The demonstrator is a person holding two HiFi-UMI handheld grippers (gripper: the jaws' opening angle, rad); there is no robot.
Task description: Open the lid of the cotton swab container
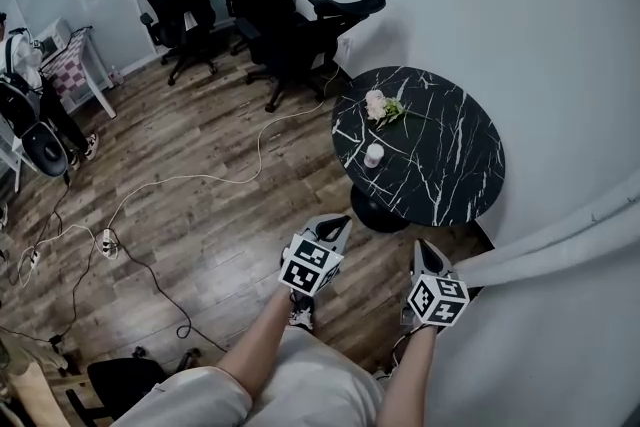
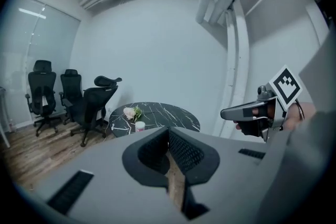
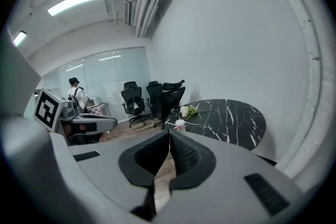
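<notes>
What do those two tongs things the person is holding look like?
Both the left tongs and right tongs are grey, tapering to a point, with black ribbed pads inside. Each carries a white cube printed with black square markers. No cables hang from them. The forearms have no sleeves.

An office: black swivel chairs [image 1: 262, 0]; round marble table [image 1: 450, 165]; glass partition [image 3: 110, 76].

The person wore pale shorts [image 1: 262, 391] and a dark, white-trimmed shoe [image 1: 301, 314], while the left gripper [image 1: 338, 224] and the right gripper [image 1: 427, 254] each had a grey, dark-slotted body tapering to a point, black ribbed pads [image 2: 185, 152] and a white cube [image 1: 311, 266] bearing black square markers.
</notes>
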